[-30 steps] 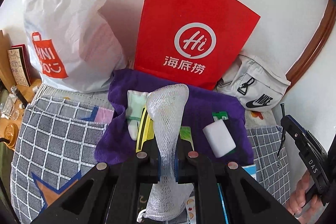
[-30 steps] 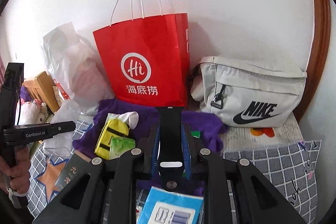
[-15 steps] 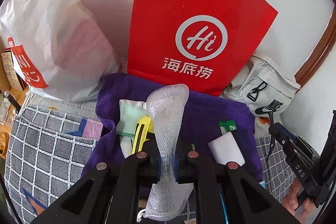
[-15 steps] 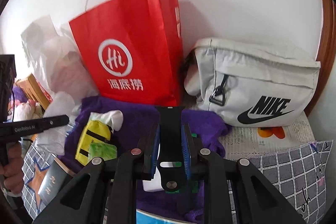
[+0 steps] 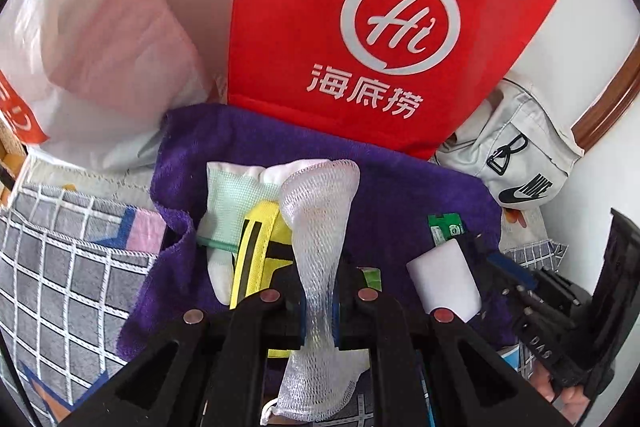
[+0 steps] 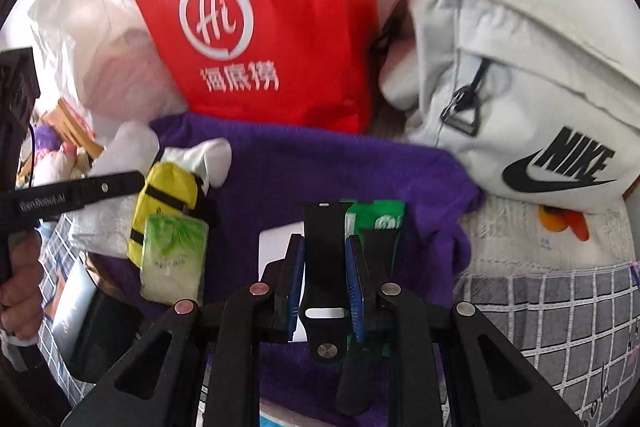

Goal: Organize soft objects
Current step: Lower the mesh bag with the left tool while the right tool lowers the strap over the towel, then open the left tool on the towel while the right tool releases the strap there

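My left gripper is shut on a white mesh net pouch and holds it upright over a purple towel. My right gripper is shut on a black watch strap above the same towel. On the towel lie a yellow pouch, a mint cloth pouch, a white block and a green packet. In the right wrist view the yellow pouch, a green tissue pack and a green packet show.
A red paper bag stands behind the towel, a white plastic bag on its left, a grey Nike bag on its right. A grey checked cloth covers the surface. The right gripper's body shows in the left view.
Both grippers have moved forward and lower towards the purple towel. The bags now look larger and closer. Both holds are unchanged.
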The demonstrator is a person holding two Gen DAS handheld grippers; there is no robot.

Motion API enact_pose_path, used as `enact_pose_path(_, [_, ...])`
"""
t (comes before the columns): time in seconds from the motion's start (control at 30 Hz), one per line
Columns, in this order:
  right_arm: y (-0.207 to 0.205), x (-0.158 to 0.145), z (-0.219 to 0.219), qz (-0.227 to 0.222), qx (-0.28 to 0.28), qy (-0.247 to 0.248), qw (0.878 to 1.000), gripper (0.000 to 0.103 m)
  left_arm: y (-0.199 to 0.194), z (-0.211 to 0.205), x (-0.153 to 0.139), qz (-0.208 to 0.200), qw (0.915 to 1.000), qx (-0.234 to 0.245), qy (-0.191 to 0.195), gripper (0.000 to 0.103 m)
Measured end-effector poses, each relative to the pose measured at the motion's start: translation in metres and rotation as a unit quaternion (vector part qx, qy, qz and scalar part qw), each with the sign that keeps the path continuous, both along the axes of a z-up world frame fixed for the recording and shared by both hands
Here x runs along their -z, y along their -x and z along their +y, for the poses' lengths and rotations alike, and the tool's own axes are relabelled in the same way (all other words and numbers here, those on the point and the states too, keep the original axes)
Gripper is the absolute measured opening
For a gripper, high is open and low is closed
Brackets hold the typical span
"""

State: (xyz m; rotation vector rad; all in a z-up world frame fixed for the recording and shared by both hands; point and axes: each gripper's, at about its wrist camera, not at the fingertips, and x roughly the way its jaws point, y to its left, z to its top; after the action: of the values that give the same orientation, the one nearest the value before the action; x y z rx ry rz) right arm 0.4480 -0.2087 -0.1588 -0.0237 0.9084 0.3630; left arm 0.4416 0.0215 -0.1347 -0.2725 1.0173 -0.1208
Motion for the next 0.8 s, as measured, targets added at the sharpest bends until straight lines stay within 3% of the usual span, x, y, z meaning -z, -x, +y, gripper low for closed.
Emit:
enact_pose_path(0.27, [-0.001, 0.011, 0.010, 0.018, -0.018, 0.017, 1.000, 0.021, -0.002, -0.002, 0.002, -0.016, 0.9998, 0.006, 0.011, 0.009])
enact_pose_path(0.47, [-0.001, 0.007, 0.006, 0.013, -0.017, 0.009, 1.000, 0.021, -0.008, -0.005, 0.012, 0.002, 0.9993, 0.014, 0.033, 0.010])
enact_pose_path(0.53, [-0.001, 0.003, 0.003, 0.012, -0.016, 0.003, 1.000, 0.027, -0.008, -0.006, 0.014, 0.004, 0.9992, 0.011, 0.038, 0.019])
enact_pose_path(0.6, [0.001, -0.002, -0.002, 0.007, -0.016, -0.004, 1.000, 0.040, -0.008, -0.007, 0.015, 0.001, 0.9988, 0.015, 0.046, 0.021])
enact_pose_path(0.67, [0.004, -0.008, -0.008, -0.004, -0.014, -0.008, 1.000, 0.043, -0.008, -0.010, 0.016, 0.002, 0.9986, 0.020, 0.048, 0.024])
enact_pose_path(0.8, [0.006, -0.020, -0.017, -0.014, -0.002, -0.023, 1.000, 0.051, -0.008, -0.014, 0.016, -0.001, 0.9986, 0.021, 0.049, 0.051])
